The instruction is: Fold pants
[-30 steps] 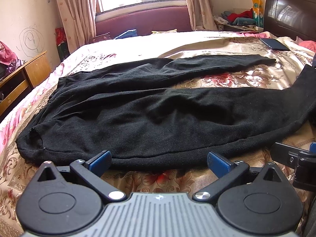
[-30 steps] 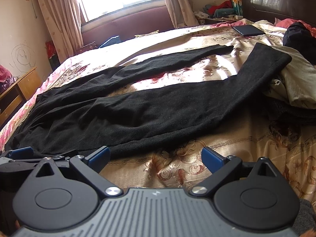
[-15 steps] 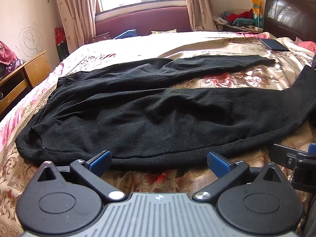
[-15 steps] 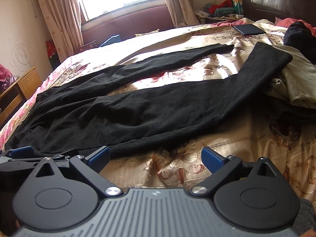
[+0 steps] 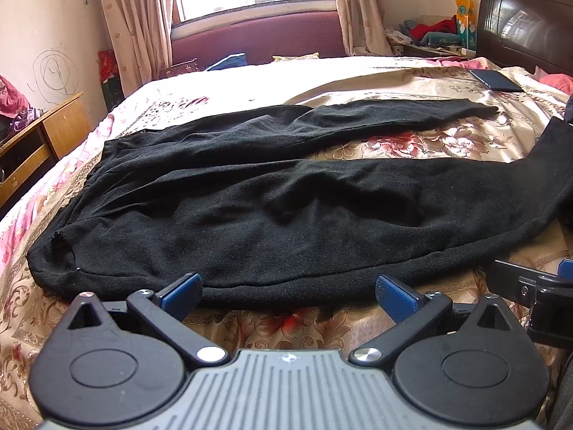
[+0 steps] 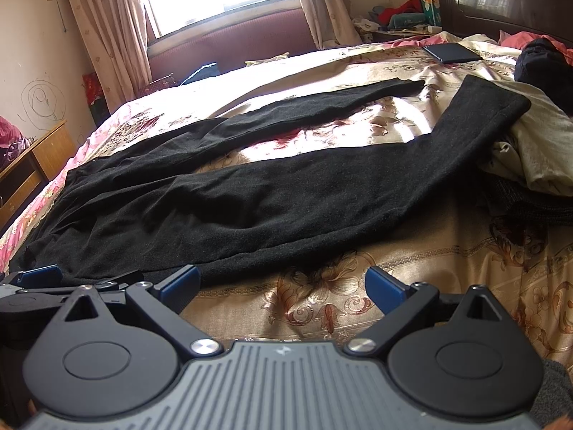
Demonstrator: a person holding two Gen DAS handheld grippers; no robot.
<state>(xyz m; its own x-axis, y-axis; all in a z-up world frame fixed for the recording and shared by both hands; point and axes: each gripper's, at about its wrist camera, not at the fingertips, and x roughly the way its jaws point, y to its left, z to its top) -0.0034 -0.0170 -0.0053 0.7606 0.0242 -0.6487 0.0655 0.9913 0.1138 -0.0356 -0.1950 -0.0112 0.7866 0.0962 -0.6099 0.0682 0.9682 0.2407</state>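
Black pants [image 5: 272,200] lie spread flat on the bed, waistband at the left, two legs running right and splayed apart. They also show in the right wrist view [image 6: 286,193]. My left gripper [image 5: 288,292] is open and empty, its blue pads just short of the pants' near edge below the hip. My right gripper [image 6: 283,288] is open and empty, its left pad at the near leg's edge and its right pad over bare bedspread. The far leg's cuff [image 6: 412,86] lies toward the headboard; the near leg's cuff [image 6: 501,104] rests on a pile of cloth.
The bed has a floral gold bedspread [image 6: 465,279]. A heap of beige and dark cloth [image 6: 530,143] lies at the right. A dark tablet [image 6: 451,53] lies near the dark headboard [image 5: 526,25]. A wooden desk [image 5: 32,143] stands left of the bed.
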